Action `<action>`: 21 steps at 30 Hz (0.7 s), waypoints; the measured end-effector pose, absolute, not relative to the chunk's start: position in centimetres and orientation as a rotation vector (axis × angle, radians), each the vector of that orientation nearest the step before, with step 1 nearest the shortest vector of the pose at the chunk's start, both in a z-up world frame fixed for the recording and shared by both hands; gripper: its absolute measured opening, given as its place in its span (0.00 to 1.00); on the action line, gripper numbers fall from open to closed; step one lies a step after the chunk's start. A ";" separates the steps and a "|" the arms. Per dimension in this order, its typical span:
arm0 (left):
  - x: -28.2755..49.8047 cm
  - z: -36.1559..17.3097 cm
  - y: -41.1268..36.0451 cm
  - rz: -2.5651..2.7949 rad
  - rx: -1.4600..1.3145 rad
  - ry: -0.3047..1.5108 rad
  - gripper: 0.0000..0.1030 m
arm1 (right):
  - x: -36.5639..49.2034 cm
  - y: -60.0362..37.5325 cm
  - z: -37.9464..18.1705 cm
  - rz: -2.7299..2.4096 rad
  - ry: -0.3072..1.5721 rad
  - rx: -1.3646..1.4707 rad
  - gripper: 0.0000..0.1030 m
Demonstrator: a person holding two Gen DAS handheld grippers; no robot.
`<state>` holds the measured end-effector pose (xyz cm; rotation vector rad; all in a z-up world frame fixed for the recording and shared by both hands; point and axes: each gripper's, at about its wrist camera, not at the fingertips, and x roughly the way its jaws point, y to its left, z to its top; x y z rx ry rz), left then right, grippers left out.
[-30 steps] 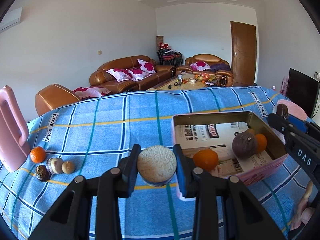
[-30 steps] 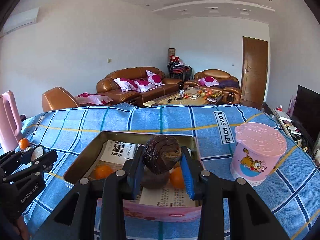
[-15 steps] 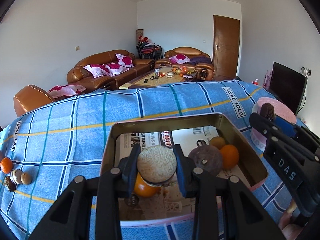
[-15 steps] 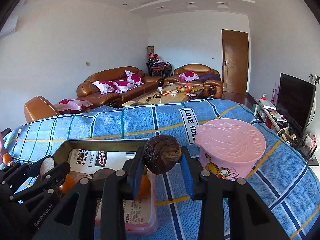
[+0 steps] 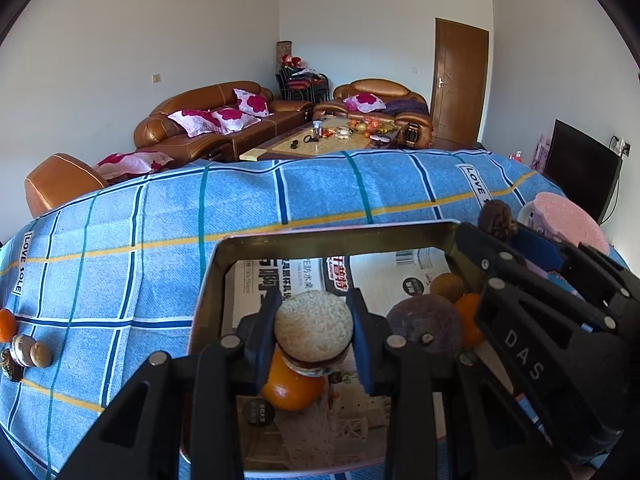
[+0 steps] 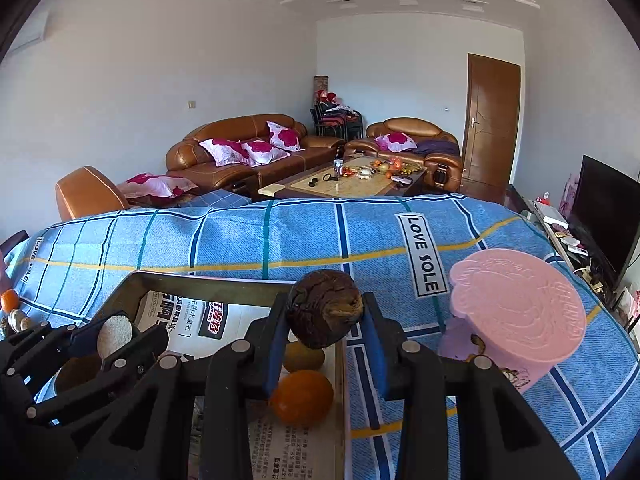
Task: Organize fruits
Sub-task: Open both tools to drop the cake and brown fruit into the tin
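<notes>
Three oranges (image 5: 294,386), one tin (image 5: 332,238), one pink tub (image 6: 516,320).

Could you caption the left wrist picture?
Left gripper holds a pale round fruit above the paper-lined tin of fruit.

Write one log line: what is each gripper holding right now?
left gripper: shut on pale round fruit, over box | right gripper: shut on dark wrinkled fruit

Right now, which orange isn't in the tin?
The orange at the far left edge of the blue cloth, beside small nuts; the others lie inside the tin.
</notes>
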<state>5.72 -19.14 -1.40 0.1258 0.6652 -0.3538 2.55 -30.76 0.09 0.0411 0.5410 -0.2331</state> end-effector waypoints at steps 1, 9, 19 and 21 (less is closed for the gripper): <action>5.8 -1.4 -19.1 -0.349 0.123 0.670 0.34 | 2.8 -30.5 0.0 -0.223 0.548 0.033 0.36; 6.6 -1.8 -18.5 -0.342 0.089 0.705 0.34 | 3.9 -30.0 -0.5 -0.142 0.592 0.035 0.36; 6.4 -1.8 -18.5 -0.336 0.097 0.700 0.62 | 2.4 -30.4 0.1 -0.072 0.504 0.110 0.67; 6.0 -1.4 -18.2 -0.314 0.087 0.671 0.87 | 1.8 -30.4 0.5 -0.120 0.469 0.100 0.77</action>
